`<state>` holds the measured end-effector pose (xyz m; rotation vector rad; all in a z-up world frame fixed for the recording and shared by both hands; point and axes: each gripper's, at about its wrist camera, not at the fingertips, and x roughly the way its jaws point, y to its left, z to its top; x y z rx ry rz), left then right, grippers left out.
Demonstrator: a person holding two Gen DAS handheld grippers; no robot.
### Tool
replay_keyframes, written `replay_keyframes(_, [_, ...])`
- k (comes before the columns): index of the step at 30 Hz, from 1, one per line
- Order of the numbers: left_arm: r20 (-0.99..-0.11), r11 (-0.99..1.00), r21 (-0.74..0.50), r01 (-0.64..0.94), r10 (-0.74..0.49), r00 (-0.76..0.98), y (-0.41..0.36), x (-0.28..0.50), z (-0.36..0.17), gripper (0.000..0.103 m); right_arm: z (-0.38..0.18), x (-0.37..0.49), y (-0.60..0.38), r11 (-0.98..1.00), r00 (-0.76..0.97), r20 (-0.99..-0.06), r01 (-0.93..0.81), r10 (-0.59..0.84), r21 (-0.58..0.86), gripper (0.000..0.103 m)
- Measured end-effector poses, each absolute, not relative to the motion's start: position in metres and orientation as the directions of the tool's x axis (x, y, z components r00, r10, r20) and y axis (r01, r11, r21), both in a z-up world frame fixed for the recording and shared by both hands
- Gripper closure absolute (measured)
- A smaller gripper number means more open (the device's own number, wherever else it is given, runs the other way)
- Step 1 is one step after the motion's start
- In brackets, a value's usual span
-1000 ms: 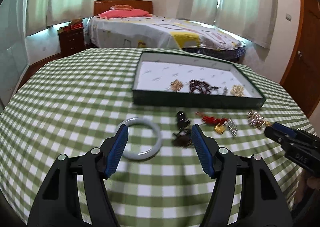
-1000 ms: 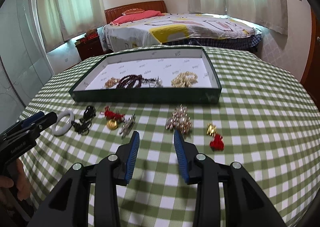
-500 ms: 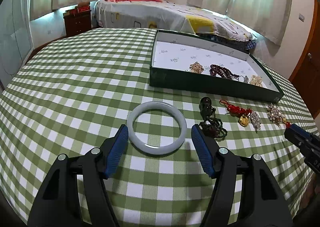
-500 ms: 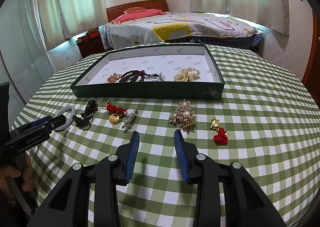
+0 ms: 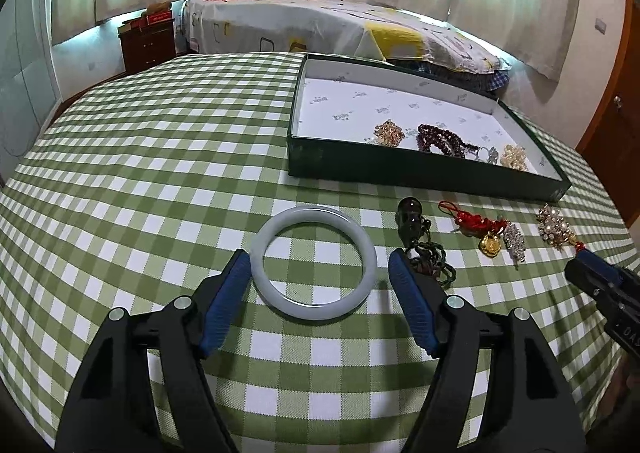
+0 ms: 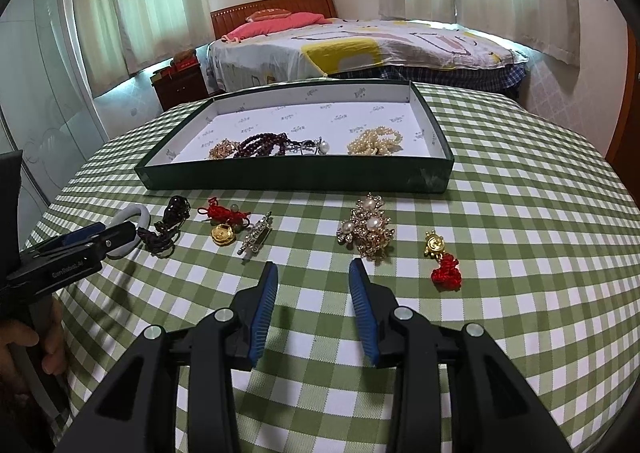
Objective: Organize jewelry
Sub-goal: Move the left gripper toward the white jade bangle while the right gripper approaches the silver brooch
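Note:
A white jade bangle [image 5: 316, 308] lies flat on the green checked tablecloth. My left gripper [image 5: 318, 258] straddles it, its jaws opening and the blue pads clear of the ring. To the right lie a dark bead pendant [image 5: 416, 237], a red knot with a gold lock [image 5: 482, 229], a rhinestone clip [image 5: 514, 241] and a pearl brooch [image 6: 368, 231]. A gold charm on a red knot [image 6: 442, 259] lies further right. My right gripper [image 6: 313, 266] hovers open just short of the brooch, holding nothing. The dark green tray [image 6: 296, 175] holds a gold piece, dark red beads and pearls.
The round table's edge curves close on both sides. A hand [image 6: 24, 341] grips the left tool's handle at the left of the right wrist view. Beyond the table stand a bed [image 5: 320, 21], a nightstand [image 5: 148, 41] and a wooden door [image 5: 616, 105].
The left gripper has come down and forward over the bangle, which now sits centred between its fingers, and its jaws stand wider. The right gripper has kept still.

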<state>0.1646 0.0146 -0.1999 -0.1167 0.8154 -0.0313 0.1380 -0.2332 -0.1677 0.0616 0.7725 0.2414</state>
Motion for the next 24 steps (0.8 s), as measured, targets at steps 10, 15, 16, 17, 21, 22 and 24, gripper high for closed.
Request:
replay_keyframes(10, [-0.747, 0.992, -0.126, -0.018, -0.083, 0.66, 0.015, 0.172, -0.204, 0.025, -0.17, 0.139, -0.232, 0.97, 0.684, -0.689, -0.196, 0.241, 0.144, 0.065])
replay_keyframes(15, [-0.753, 0.997, -0.072, -0.021, -0.04, 0.657, 0.01, 0.173, -0.204, 0.035, -0.171, 0.14, -0.228, 0.968, 0.678, -0.692, -0.2, 0.248, 0.151, 0.065])
replay_keyframes(16, [-0.751, 0.997, -0.079, -0.022, -0.046, 0.659, 0.011, 0.173, -0.204, 0.035, -0.17, 0.141, -0.226, 0.967, 0.677, -0.692, -0.204, 0.251, 0.152, 0.065])
replay_keyframes(17, [-0.747, 0.996, -0.09, -0.026, -0.051, 0.662, 0.013, 0.172, -0.204, 0.035, -0.17, 0.142, -0.224, 0.966, 0.674, -0.693, -0.21, 0.255, 0.152, 0.065])
replay_keyframes(21, [-0.729, 0.992, -0.117, -0.055, -0.048, 0.683, 0.021, 0.168, -0.201, 0.035, -0.167, 0.149, -0.212, 0.96, 0.669, -0.691, -0.237, 0.274, 0.151, 0.065])
replay_keyframes(22, [-0.727, 0.992, -0.115, -0.059, -0.043, 0.685, 0.023, 0.167, -0.2, 0.035, -0.166, 0.152, -0.208, 0.959, 0.667, -0.692, -0.242, 0.276, 0.148, 0.065])
replay_keyframes(24, [-0.722, 0.991, -0.116, -0.07, -0.035, 0.691, 0.027, 0.166, -0.198, 0.035, -0.166, 0.157, -0.203, 0.957, 0.662, -0.696, -0.25, 0.278, 0.144, 0.065])
